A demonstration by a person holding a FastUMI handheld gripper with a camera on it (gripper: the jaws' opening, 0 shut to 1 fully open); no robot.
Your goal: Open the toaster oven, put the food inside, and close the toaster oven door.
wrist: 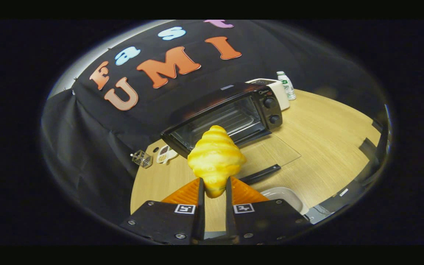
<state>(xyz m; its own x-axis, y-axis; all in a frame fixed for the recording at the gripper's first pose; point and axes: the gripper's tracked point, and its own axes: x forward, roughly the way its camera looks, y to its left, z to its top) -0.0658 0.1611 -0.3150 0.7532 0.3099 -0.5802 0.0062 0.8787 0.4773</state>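
Gripper: my gripper (215,184) is nearly closed, both fingers (201,198) pressing the narrow lower end of the croissant (215,158) between them.
Croissant: golden yellow, glossy, ridged in bands, tapering to a blunt tip at the top; it stands upright above my fingers, lifted over the table (326,147); its bottom tip pokes down between the fingers.
Dish: a pale, rounded dish (285,195) lies just right of my fingers, partly cut off behind the gripper body.
Table: light wood grain, smooth; its far right edge bends away and blurs.
Door: the oven's glass door (274,152) lies open, flat over the table, clear enough that the wood shows through; its dark bar handle (261,173) sits at the near edge, just beyond the croissant.
Oven: black, boxy toaster oven (230,110) beyond the croissant, cavity open with a wire rack (226,121) inside; two round knobs (269,102) on its right panel; the croissant hides the middle of its lower front.
Left of oven: a small clear wire-like box (142,158) and a pale flat item (166,154), too small to make out.
Behind oven: a white appliance (276,88), mostly hidden, and a white bottle (286,85) with a green label.
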